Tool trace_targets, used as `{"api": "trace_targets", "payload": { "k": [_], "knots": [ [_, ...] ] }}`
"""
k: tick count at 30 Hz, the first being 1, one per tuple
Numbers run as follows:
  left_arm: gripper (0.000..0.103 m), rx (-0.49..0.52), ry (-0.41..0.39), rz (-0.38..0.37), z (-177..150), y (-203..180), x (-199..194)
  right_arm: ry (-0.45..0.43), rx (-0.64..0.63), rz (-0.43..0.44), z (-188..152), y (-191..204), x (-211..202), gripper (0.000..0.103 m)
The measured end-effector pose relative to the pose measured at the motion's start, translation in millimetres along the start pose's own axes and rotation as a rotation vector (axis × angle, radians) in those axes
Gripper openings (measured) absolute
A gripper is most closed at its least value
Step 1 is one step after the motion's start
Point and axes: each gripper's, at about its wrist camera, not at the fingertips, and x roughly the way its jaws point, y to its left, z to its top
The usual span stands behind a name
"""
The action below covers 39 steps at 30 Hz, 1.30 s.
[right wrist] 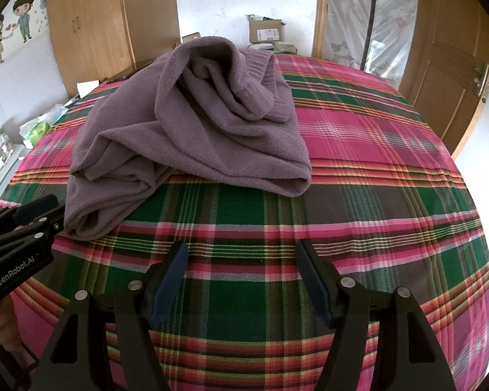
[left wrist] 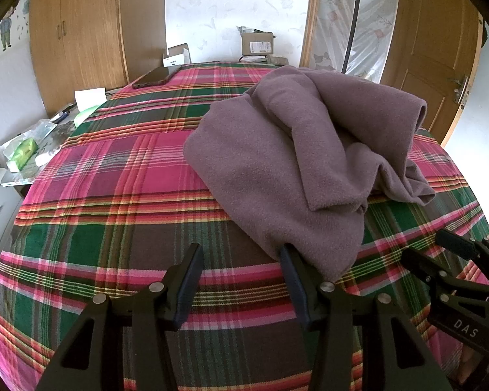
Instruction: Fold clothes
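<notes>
- while both grippers are angling down over a bed, a crumpled purple fleece garment (left wrist: 296, 163) is lying in a loose heap on the plaid bedspread (left wrist: 114, 195), not yet folded.
- left gripper (left wrist: 241, 283) is hovering w/ jaws standing wide, nothing between them; its right finger is sitting just beside the garment's near corner, which is overlapping the fingertip in the left wrist view. whether fabric & finger are touching, cannot tell.
- right gripper (right wrist: 241, 280) is also hanging w/ jaws spread wide & empty, over bare plaid just in front of the heap; the garment is lying up & to the left of it, apart from both fingers.
- each gripper is showing in the other's cam: right one at the lower right edge of the left view, left one at the lower left edge of the right view, its tip close to the garment's near-left folds.
- a person's hand (right wrist: 3, 329) is gripping the left tool's handle, partly cut off by the frame edge.
- in the right wrist view the garment is bunching into deep folds, w/ a ribbed hem or cuff (right wrist: 264, 71) showing near the top of the pile.
- a dark phone (left wrist: 156, 76) is lying at the far edge of the bed, well apart from the garment.
- bkgd: wooden wardrobe (left wrist: 81, 39), wooden door (left wrist: 440, 42), cardboard box (left wrist: 257, 42) against the far wall.
</notes>
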Motion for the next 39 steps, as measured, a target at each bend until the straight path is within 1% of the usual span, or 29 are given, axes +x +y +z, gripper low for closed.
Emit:
{"api": "trace_targets", "payload": {
  "k": [29,39],
  "knots": [
    [0.050,0.001,0.000,0.003,0.1,-2.0,-0.9,0.000,0.000,0.001,-0.1,-0.2,1.5,0.070],
    [0.050,-0.003,-0.001,-0.012,-0.3,-1.5,-1.5,0.000,0.002,0.001,-1.1,0.6,0.9,0.071]
  ]
}}
